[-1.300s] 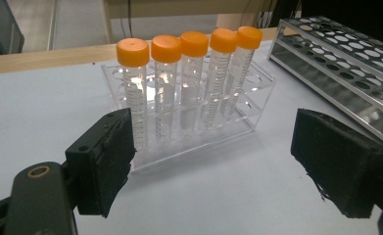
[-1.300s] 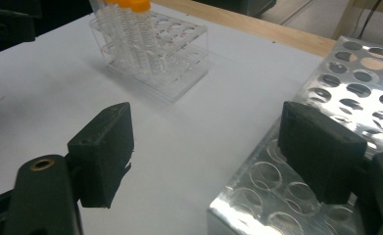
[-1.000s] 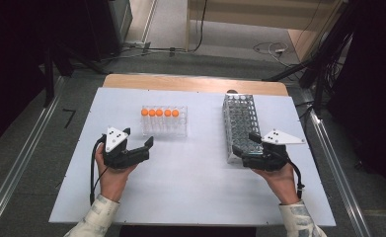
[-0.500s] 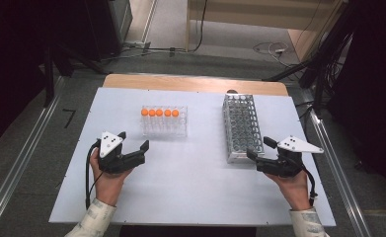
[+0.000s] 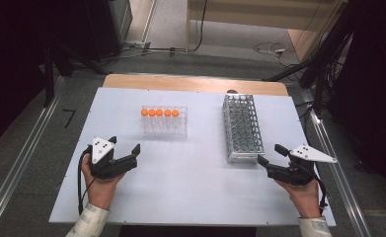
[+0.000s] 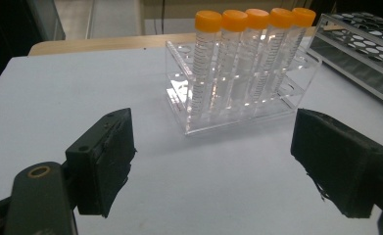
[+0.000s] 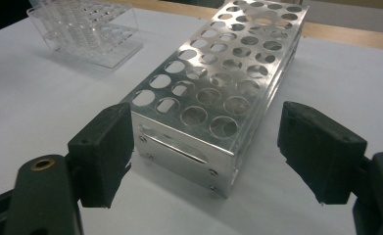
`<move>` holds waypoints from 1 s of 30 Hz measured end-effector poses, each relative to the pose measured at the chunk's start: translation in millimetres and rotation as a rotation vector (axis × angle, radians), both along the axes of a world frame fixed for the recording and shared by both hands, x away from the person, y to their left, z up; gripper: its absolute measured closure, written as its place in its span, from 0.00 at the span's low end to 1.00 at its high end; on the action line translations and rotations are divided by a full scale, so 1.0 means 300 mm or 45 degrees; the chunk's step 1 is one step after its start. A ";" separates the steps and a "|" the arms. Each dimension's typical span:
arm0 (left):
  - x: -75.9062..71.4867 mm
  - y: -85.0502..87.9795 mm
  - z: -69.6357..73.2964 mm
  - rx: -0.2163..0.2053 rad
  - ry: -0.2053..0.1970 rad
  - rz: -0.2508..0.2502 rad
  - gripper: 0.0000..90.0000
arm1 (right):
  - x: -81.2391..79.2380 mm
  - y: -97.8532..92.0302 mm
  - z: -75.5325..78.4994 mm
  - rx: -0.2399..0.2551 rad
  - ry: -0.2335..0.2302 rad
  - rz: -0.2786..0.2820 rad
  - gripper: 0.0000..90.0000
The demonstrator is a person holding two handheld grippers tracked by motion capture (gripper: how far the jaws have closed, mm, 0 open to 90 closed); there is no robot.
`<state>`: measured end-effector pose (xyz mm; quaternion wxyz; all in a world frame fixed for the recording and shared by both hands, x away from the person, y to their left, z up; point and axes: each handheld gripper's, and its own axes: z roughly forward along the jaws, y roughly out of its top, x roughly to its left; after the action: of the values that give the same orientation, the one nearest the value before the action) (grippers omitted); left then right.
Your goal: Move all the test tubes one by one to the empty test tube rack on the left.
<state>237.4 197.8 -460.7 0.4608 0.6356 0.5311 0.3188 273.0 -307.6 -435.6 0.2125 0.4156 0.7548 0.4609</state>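
Your left gripper (image 5: pixel 124 159) sits at the near left of the white table (image 5: pixel 190 197), jaws spread wide with nothing between them. The clear rack (image 5: pixel 164 122) with its 5 orange-capped tubes (image 5: pixel 159 112) stands farther off and a little to the right of it, well apart. In the left gripper view the rack (image 6: pixel 243 105) lies straight ahead beyond the open jaws, and the tubes (image 6: pixel 250 58) stand upright in 1 row along its far side, the row running left to right across the table.

Your right gripper (image 5: pixel 272 160) is at the near right, also released and empty, just beside the near end of the metal rack (image 5: pixel 241 126). That rack's long axis runs near to far, so in the right gripper view its short end face (image 7: pixel 186 152) points at you between the spread jaws, apart from both pads.

So your left hand is the nearer one to the tubes, your right the nearer to the empty holes. As I judge it, a tube pick calls for a reach forward and slightly right with the left, closing across the row.
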 end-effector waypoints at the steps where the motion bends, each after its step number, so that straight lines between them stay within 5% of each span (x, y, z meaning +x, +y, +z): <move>1: -0.002 0.002 0.000 -0.002 -0.003 0.005 0.18 | -0.003 -0.006 -0.002 -0.001 0.000 -0.006 0.22; 30: -0.075 0.098 -0.017 -0.009 0.011 0.062 0.18 | -0.047 -0.164 -0.036 -0.017 0.023 -0.177 0.22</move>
<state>214.9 227.3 -465.9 0.4528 0.6221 0.5496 0.3253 258.9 -356.9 -446.3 0.2399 0.4698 0.7290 0.4362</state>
